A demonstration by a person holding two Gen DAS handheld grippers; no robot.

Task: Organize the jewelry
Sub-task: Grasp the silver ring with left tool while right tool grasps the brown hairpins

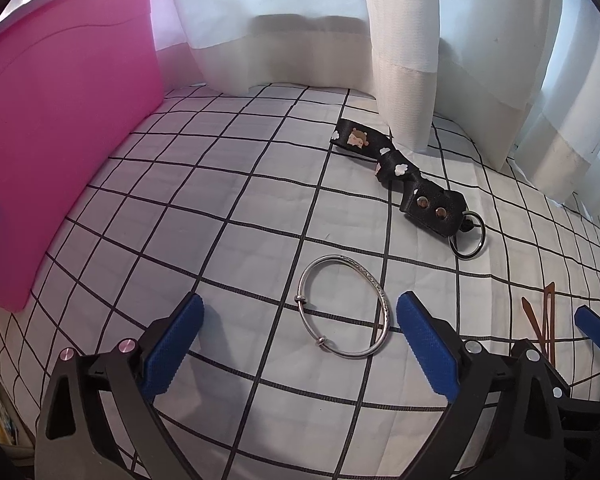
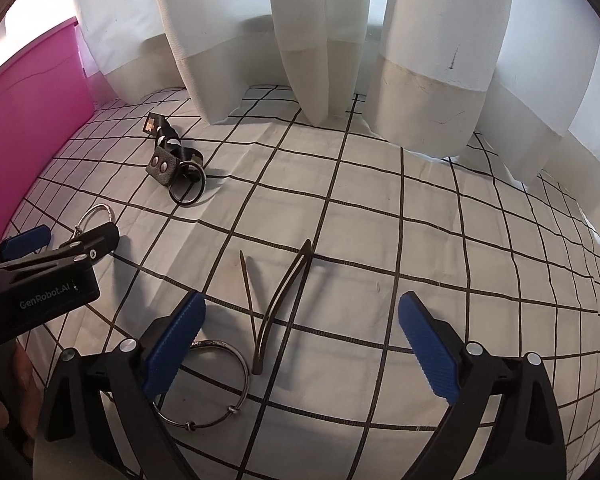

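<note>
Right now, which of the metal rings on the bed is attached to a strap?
The small dark ring fixed to the black patterned strap. The silver bangle lies loose, unattached, between the open left gripper fingers.

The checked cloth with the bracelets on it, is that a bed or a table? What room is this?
Probably a bedroom, on a bed by a window. The checked cloth lies soft and creased like a sheet, white curtains hang down onto it, and a pink bin stands beside it.

Black tongs [image 1: 300,324], ribbed blue pads [image 1: 172,354], silver screws.
</note>
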